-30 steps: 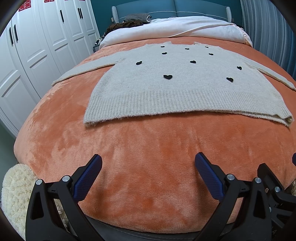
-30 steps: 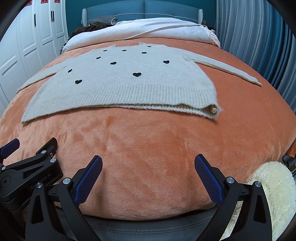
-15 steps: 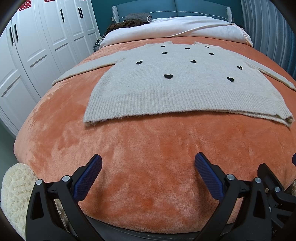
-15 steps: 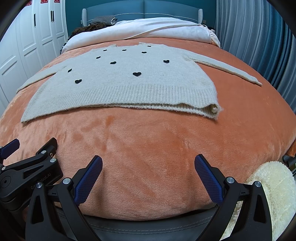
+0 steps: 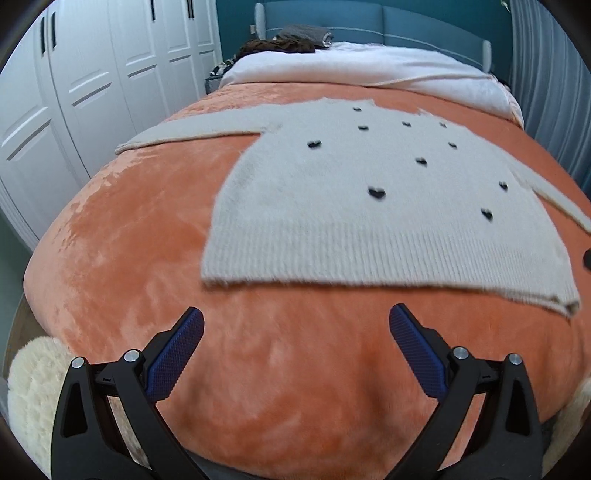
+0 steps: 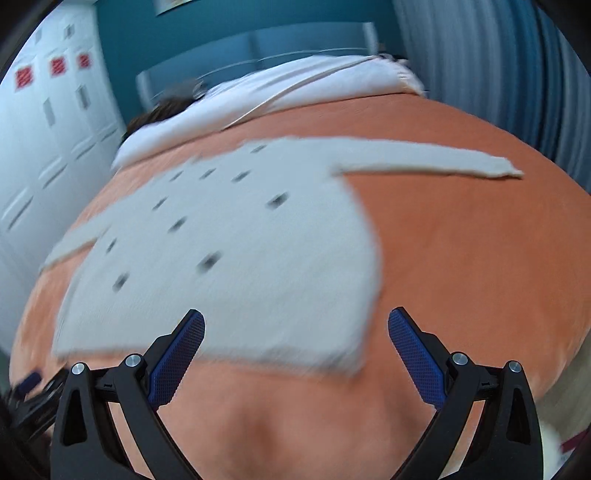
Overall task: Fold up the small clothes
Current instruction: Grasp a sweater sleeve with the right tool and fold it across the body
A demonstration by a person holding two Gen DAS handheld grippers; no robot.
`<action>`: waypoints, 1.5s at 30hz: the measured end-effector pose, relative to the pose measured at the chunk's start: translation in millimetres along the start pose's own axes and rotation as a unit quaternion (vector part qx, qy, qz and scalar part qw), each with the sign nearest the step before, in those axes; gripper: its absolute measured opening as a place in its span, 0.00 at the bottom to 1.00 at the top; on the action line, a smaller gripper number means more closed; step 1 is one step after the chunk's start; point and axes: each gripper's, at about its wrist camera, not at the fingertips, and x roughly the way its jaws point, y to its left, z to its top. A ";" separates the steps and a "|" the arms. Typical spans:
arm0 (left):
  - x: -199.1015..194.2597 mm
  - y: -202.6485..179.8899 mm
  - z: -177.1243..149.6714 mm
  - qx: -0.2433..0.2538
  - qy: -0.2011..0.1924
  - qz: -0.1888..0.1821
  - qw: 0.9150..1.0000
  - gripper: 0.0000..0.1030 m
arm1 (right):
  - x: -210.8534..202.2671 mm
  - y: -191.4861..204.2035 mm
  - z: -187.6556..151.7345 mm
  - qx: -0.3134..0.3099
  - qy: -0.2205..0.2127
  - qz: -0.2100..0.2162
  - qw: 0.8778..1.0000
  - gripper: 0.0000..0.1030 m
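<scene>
A beige knit sweater (image 5: 369,206) with small black hearts lies flat, sleeves spread, on an orange plush blanket (image 5: 147,240) over a bed. It also shows, blurred, in the right wrist view (image 6: 236,266). My left gripper (image 5: 295,325) is open and empty, above the blanket just short of the sweater's hem. My right gripper (image 6: 295,325) is open and empty, its fingertips over the hem near the sweater's right bottom corner. The right sleeve (image 6: 436,162) stretches out to the right.
White wardrobe doors (image 5: 74,92) stand along the left. A white duvet (image 5: 369,70) and a blue headboard (image 5: 369,18) are at the far end. A cream fluffy rug (image 5: 29,391) lies at the bed's near left corner. Blue curtains (image 6: 517,74) hang on the right.
Both grippers have moved forward toward the sweater. The right one moved most, tilting and swinging, so its view is blurred and the hem now lies between its fingers. Both stay open.
</scene>
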 end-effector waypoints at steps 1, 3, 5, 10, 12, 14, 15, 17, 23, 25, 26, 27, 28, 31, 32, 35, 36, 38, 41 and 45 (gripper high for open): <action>1.1 2.4 8.1 -0.004 -0.003 -0.002 1.000 0.95 | 8.6 -22.2 20.0 0.017 -0.004 -0.010 1.000 0.95; 4.3 4.5 22.7 -0.011 -0.007 -0.006 1.000 0.95 | 29.5 -78.6 63.0 0.062 -0.018 -0.049 0.997 0.95; 8.3 5.3 37.9 -0.021 -0.014 -0.004 1.000 0.95 | 50.4 -134.1 99.1 0.112 -0.032 -0.078 0.990 0.95; 27.1 0.9 64.7 -0.053 -0.008 -0.016 0.998 0.95 | 111.3 -264.0 151.0 0.273 -0.018 -0.125 0.954 0.95; 37.3 -4.6 70.9 -0.059 0.002 -0.025 0.998 0.95 | 131.4 -300.9 157.1 0.332 -0.020 -0.132 0.934 0.95; 47.0 -12.6 76.3 -0.058 0.008 -0.031 0.998 0.95 | 148.6 -324.7 161.3 0.368 -0.022 -0.129 0.920 0.94; 51.2 -17.0 78.9 -0.054 0.010 -0.033 0.998 0.95 | 157.0 -331.6 163.8 0.378 -0.022 -0.130 0.917 0.93; 59.9 -26.7 83.9 -0.044 0.014 -0.033 0.998 0.95 | 171.3 -338.0 169.9 0.380 -0.021 -0.138 0.914 0.90; 78.3 -36.7 97.2 -0.045 0.013 -0.052 0.998 0.95 | 186.9 -305.4 223.3 0.354 -0.046 -0.062 0.932 0.14; 81.7 -35.3 103.5 -0.051 0.008 -0.057 0.997 0.95 | 173.4 -257.2 252.0 0.302 -0.079 0.005 0.950 0.13; 82.4 -34.4 107.4 -0.054 0.005 -0.062 0.997 0.95 | 165.2 -219.0 270.9 0.259 -0.092 0.048 0.960 0.13; 82.2 -32.9 112.4 -0.059 -0.001 -0.066 0.996 0.95 | 156.8 -175.7 286.6 0.211 -0.101 0.096 0.967 0.13; 81.8 -31.7 117.3 -0.063 -0.007 -0.070 0.996 0.95 | 150.4 -138.8 296.1 0.171 -0.105 0.135 0.970 0.13; 81.0 -28.9 136.8 -0.075 -0.025 -0.082 0.994 0.95 | 140.5 -4.8 299.2 0.046 -0.090 0.252 0.962 0.17; 82.2 -28.0 144.2 -0.081 -0.028 -0.089 0.992 0.95 | 146.1 38.1 288.8 0.016 -0.070 0.289 0.955 0.17; 92.5 -23.0 168.2 -0.109 -0.023 -0.118 0.987 0.95 | 180.0 131.1 242.7 -0.055 -0.011 0.311 0.949 0.42; 98.2 -21.0 175.7 -0.120 -0.019 -0.128 0.984 0.95 | 192.2 146.0 226.2 -0.065 0.007 0.309 0.949 0.44; 112.2 -17.9 189.0 -0.141 -0.008 -0.146 0.979 0.95 | 211.0 156.3 194.2 -0.065 0.043 0.297 0.952 0.44; 140.6 -16.9 208.2 -0.165 0.013 -0.167 0.972 0.95 | 214.9 116.3 167.1 -0.008 0.063 0.274 0.960 0.45; 187.6 -24.6 236.8 -0.196 0.039 -0.185 0.962 0.95 | 207.2 34.8 157.2 0.068 0.044 0.208 0.975 0.57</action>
